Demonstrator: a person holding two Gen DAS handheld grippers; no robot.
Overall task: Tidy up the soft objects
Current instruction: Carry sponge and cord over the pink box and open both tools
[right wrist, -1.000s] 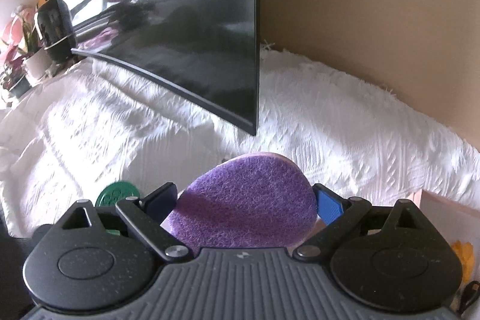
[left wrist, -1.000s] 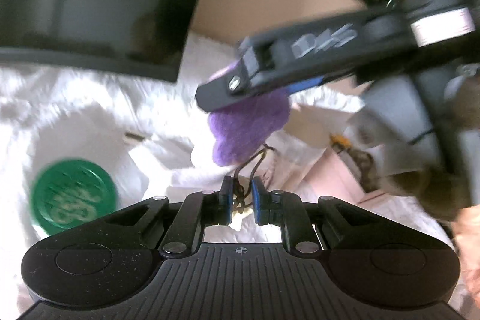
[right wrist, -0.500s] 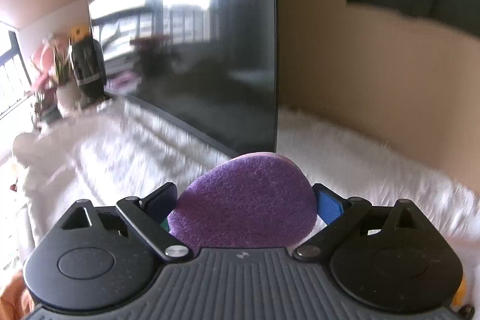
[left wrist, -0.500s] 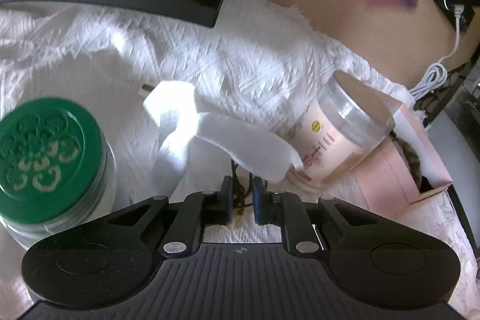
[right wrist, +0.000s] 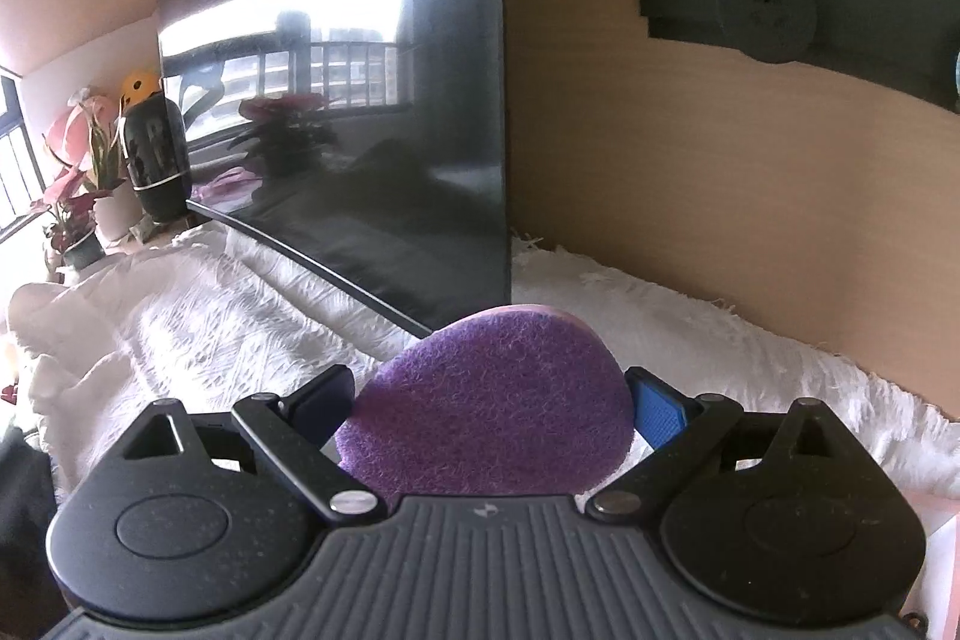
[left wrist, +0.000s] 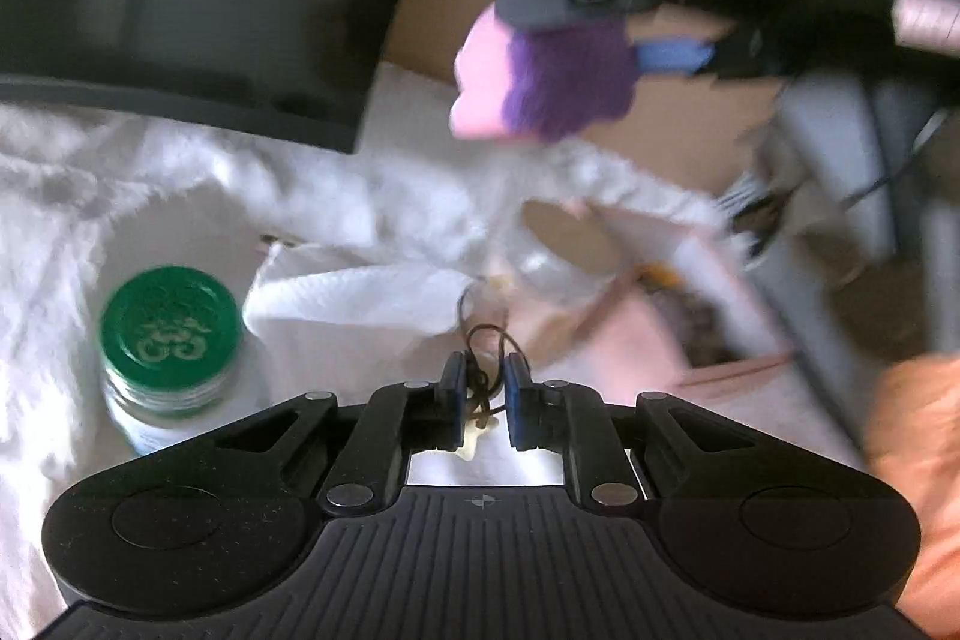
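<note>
A purple-and-pink sponge (right wrist: pixel 480 430) sits between the fingers of my right gripper (right wrist: pixel 489 400), which is shut on it and held in the air in front of the dark screen (right wrist: pixel 372 148). In the left wrist view the same sponge (left wrist: pixel 540 76) and right gripper (left wrist: pixel 588 31) hang blurred at the upper right. My left gripper (left wrist: pixel 485 391) is nearly closed on a thin dark cord (left wrist: pixel 486 340) with a small pale charm. It hovers over the white cloth (left wrist: pixel 72 196).
A green-lidded jar (left wrist: pixel 171 322) stands at the left, a white paper towel (left wrist: pixel 360 292) beside it. A clear jar (left wrist: pixel 558 250) and a pink box (left wrist: pixel 660 340) lie to the right. A hand (left wrist: pixel 918 460) shows at the right edge. Plants (right wrist: pixel 78 184) stand far left.
The right gripper rose and tilted up with the sponge, so more wall shows. The left wrist view swung about; the jars look smaller than half a second ago. Both grips are unchanged.
</note>
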